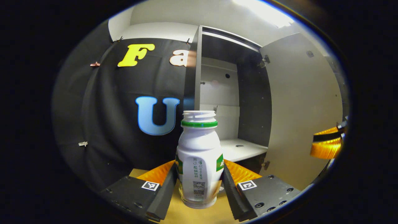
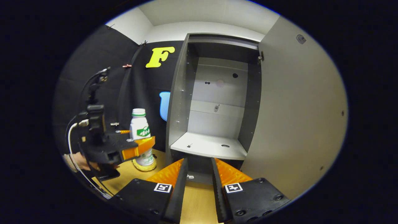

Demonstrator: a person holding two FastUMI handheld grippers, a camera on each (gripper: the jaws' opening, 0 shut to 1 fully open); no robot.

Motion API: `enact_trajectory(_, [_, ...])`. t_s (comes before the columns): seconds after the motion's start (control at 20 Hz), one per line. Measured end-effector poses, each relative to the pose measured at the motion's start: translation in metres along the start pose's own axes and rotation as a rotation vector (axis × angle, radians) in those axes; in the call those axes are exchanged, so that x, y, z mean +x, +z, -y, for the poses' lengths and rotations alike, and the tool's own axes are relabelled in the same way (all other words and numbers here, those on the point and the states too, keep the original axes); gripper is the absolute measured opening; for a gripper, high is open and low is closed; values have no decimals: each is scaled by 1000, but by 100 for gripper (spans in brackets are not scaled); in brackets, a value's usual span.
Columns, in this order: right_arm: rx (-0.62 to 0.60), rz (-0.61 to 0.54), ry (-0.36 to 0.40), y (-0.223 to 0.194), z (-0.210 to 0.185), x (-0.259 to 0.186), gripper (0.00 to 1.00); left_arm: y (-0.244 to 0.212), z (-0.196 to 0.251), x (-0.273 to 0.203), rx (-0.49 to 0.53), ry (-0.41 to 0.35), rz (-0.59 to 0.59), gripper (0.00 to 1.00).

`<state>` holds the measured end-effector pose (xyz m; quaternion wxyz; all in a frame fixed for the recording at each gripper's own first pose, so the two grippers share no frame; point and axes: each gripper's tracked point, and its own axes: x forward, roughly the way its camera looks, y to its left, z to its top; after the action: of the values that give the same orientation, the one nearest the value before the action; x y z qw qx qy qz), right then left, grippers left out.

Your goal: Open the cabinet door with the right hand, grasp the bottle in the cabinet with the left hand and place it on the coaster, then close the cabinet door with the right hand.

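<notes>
STEP: setting bottle on coaster, left of cabinet | LEFT: left gripper flanking bottle, contact unclear, cannot tell if clamped | RIGHT: right gripper parted, empty, facing bare shelf | NEXT: release, withdraw left, swing door shut | OBSTACLES: none seen on desk

The left gripper view looks forward along its jaws from very near the bottle standing between them, facing the open cabinet beyond. The right gripper view sits farther back and low over the worktop, facing straight into that cabinet past its jaws. Both share the cabinet, its door and the bottle.
</notes>
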<state>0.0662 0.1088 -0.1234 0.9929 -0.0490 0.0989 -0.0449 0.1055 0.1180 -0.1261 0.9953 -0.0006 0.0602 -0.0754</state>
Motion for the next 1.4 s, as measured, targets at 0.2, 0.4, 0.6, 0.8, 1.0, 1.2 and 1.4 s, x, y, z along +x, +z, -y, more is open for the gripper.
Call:
enact_trajectory(0.2, [-36, -13, -3, -22, 5, 17, 47, -43, 6, -41, 16, 69, 32, 77])
enact_trajectory(0.4, [-36, -102, 68, -70, -2, 33, 47, -95, 22, -73, 18, 145, 36, 77])
enact_trajectory(0.6, [10, -198, 126, -129, -14, 38, 45, -145, 28, -87, 32, 212, 23, 78])
enact_trajectory(0.8, [58, -248, 158, -171, -24, 39, 47, -203, 21, -92, 9, 268, -18, 80])
enact_trajectory(1.0, [30, -284, 180, -202, -29, 40, 47, -245, 22, -90, 18, 282, -52, 80])
enact_trajectory(1.2, [-6, -286, 207, -209, -34, 32, 47, -267, 21, -95, 31, 302, -54, 80])
enact_trajectory(1.4, [-21, -302, 228, -218, -37, 24, 47, -282, 19, -93, -10, 305, -54, 79])
